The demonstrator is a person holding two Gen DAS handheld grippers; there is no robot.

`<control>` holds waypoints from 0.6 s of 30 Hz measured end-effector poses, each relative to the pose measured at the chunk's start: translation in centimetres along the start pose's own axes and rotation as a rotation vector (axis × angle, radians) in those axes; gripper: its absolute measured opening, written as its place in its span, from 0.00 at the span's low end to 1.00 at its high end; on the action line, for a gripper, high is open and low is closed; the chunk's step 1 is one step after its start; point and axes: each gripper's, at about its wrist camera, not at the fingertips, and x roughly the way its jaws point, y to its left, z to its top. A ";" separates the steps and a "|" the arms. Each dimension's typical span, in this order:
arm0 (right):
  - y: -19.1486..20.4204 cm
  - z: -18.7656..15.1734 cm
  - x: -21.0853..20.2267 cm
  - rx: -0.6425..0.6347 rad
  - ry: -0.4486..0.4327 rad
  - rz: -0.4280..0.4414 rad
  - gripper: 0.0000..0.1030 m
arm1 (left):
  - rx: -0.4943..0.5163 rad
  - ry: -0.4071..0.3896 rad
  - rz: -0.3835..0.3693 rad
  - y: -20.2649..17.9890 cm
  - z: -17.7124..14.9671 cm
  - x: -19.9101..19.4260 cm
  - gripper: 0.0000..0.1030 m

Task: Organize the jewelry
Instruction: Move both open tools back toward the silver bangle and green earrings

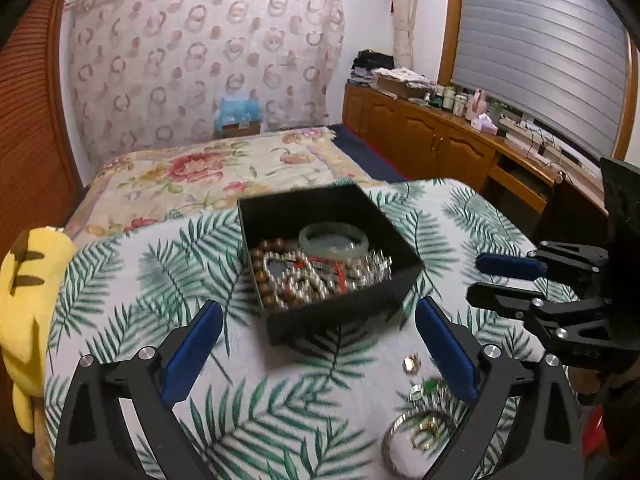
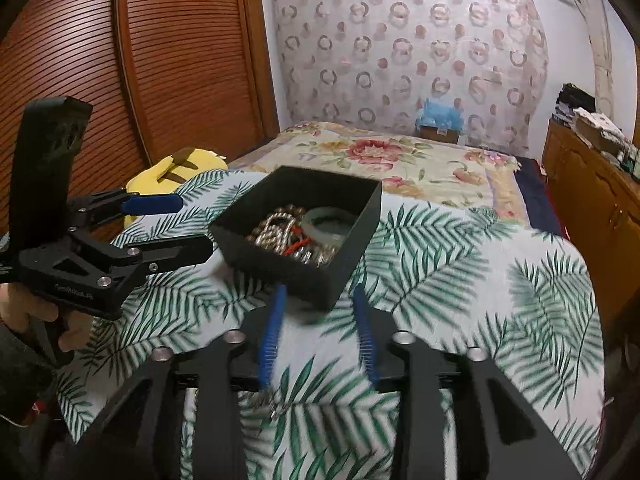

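Observation:
A black open box point(image 1: 340, 312) point(image 2: 280, 274) stands on the palm-leaf cloth point(image 1: 168, 280). Inside it lie a pale green bangle point(image 1: 334, 240) point(image 2: 328, 222), brown wooden beads point(image 1: 264, 276) and silver beads point(image 1: 308, 282). My left gripper point(image 1: 319, 305) point(image 2: 195, 225) is open wide just before the box, with nothing between its fingers. Loose pieces lie by its right finger: a gold ring point(image 1: 412, 362), a green stone point(image 1: 430, 386) and a silver bangle point(image 1: 394, 440). My right gripper point(image 2: 320, 290) point(image 1: 475, 276) stands partly open near the box's corner, gripping nothing. A silver chain point(image 2: 276, 404) lies under it.
A yellow plush toy point(image 1: 28, 280) point(image 2: 180, 168) sits at the cloth's left edge. Beyond the box is a floral quilt point(image 1: 208, 176). Wooden cabinets point(image 1: 432, 140) with clutter run along the right, slatted wooden doors point(image 2: 180, 60) along the left. A hand point(image 2: 32, 308) holds the left gripper.

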 end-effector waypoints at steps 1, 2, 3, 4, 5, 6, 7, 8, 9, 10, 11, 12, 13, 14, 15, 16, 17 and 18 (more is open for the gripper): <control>0.2 -0.7 -0.3 0.002 0.006 0.001 0.43 | 0.001 0.003 0.002 -0.1 -0.4 -0.1 0.91; 0.3 -1.1 -0.4 0.004 0.012 0.002 0.43 | 0.000 0.009 0.005 -0.3 -0.9 -0.2 0.91; 0.4 -1.8 -0.7 0.006 0.017 0.001 0.43 | -0.003 0.014 0.003 -0.3 -1.4 -0.3 0.91; 0.5 -2.3 -0.9 0.008 0.021 0.000 0.43 | -0.007 0.019 -0.003 -0.4 -1.9 -0.4 0.91; 0.6 -2.9 -1.0 0.013 0.025 0.001 0.43 | -0.016 0.028 -0.010 -0.6 -2.5 -0.5 0.91; 0.7 -3.6 -1.2 0.020 0.030 0.002 0.43 | -0.021 0.034 -0.015 -0.8 -3.0 -0.6 0.91; 0.7 -4.0 -1.3 0.025 0.035 0.003 0.43 | -0.025 0.041 -0.022 -1.0 -3.6 -0.8 0.91; 0.8 -4.6 -1.4 0.028 0.042 0.002 0.43 | -0.025 0.050 -0.027 -1.3 -4.3 -0.8 0.91; 0.9 -5.1 -1.5 0.028 0.052 0.002 0.43 | -0.021 0.059 -0.029 -1.6 -4.7 -0.8 0.91; 1.1 -5.6 -1.6 0.027 0.062 0.004 0.43 | -0.014 0.067 -0.033 -1.9 -5.3 -1.0 0.91; 1.1 -5.9 -1.6 0.024 0.069 0.006 0.43 | -0.011 0.073 -0.038 -2.3 -5.8 -1.1 0.91; 1.1 -6.2 -1.8 0.024 0.071 0.005 0.43 | -0.008 0.077 -0.041 -2.5 -6.0 -1.0 0.91; 1.0 -6.6 -1.9 0.032 0.071 0.001 0.43 | -0.004 0.085 -0.044 -2.7 -6.4 -1.1 0.91; 1.0 -7.0 -2.0 0.040 0.076 0.002 0.43 | 0.003 0.097 -0.048 -3.0 -6.7 -1.0 0.91; 0.9 -7.4 -2.0 0.048 0.080 0.001 0.43 | 0.012 0.105 -0.050 -3.3 -6.8 -1.1 0.91; 0.9 -7.6 -2.0 0.050 0.082 -0.002 0.43 | 0.021 0.107 -0.051 -3.5 -7.1 -1.1 0.91; 0.9 -7.9 -2.1 0.049 0.085 -0.005 0.43 | 0.022 0.110 -0.054 -3.7 -7.3 -1.1 0.91; 1.0 -8.1 -2.1 0.046 0.085 -0.007 0.43 | 0.022 0.115 -0.059 -3.8 -7.4 -1.1 0.91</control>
